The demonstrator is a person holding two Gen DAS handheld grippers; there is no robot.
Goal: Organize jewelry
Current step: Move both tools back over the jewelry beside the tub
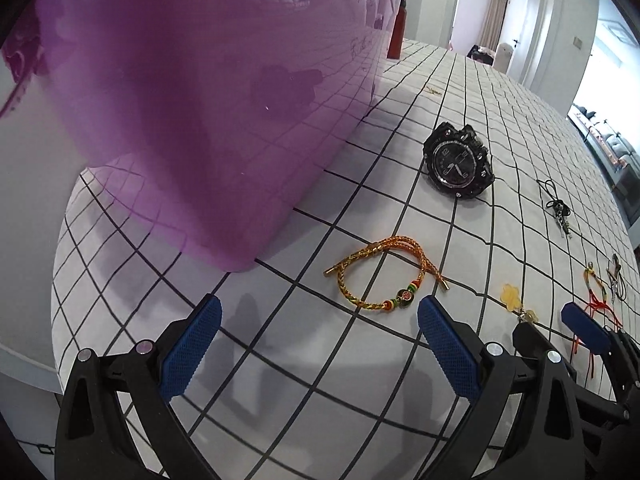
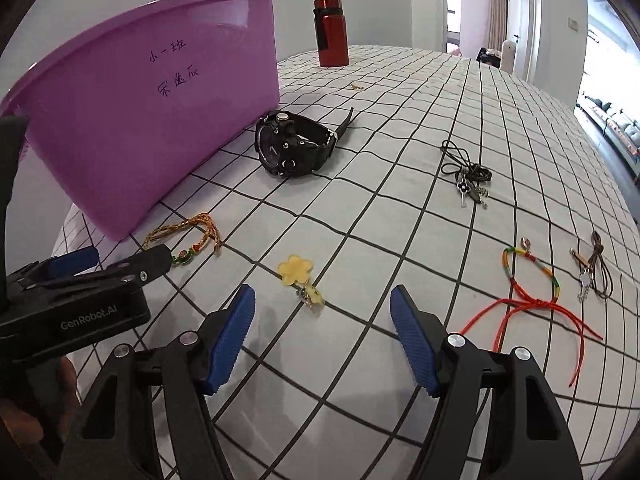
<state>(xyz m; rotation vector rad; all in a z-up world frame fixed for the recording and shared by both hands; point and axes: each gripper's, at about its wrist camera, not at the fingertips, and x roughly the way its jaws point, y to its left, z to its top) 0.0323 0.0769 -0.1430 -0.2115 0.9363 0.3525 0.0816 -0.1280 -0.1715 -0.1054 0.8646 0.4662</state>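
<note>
Both grippers stand open and hold nothing. Left gripper (image 1: 320, 320) hangs low in the frame, just below the gold braided bracelet (image 1: 384, 276). Right gripper (image 2: 322, 308) is near the yellow flower charm (image 2: 296, 270). At upper left stands the purple basin (image 2: 152, 112), with the black watch (image 2: 294, 144) beside it.

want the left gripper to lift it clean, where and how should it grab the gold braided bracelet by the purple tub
Grip the doubled braided cord of the gold braided bracelet at the far side of its loop, away from the beads. It lies flat on the checked cloth, so come down from above with the open left gripper straddling the cord crosswise. The purple tub crowds the left, so probably approach from the near side.
</note>
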